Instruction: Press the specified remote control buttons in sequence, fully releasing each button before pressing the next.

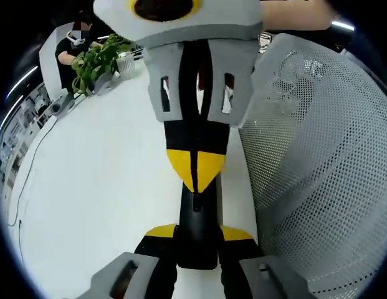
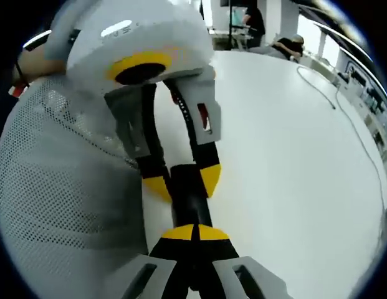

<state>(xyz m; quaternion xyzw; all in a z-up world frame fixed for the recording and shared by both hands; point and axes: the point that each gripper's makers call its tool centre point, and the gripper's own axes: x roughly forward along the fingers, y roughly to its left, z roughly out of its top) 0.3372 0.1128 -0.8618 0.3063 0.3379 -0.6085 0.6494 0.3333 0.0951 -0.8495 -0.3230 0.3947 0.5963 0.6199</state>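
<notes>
A: Left tongs [image 1: 198, 233], what state?
B: Pinched on the remote [image 1: 196, 212], its near end clamped betw. both yellow tips. Right tongs [image 1: 194, 168] are pressed together, and their tips appear to be set on the remote's top face, further along.
A: How's it expected to handle?
B: Light, stiff, smooth black plastic, prob. slippery. It's best gripped by the long edges, as it is now. It could be tipped by a hard press. Buttons can't be made out.
A: Surroundings?
B: Remote's held at the edge of the white table [image 1: 106, 187], w/ a mesh chair back [image 1: 318, 174] just beside. A plant [image 1: 100, 59] is seen at the table's far end.
</notes>
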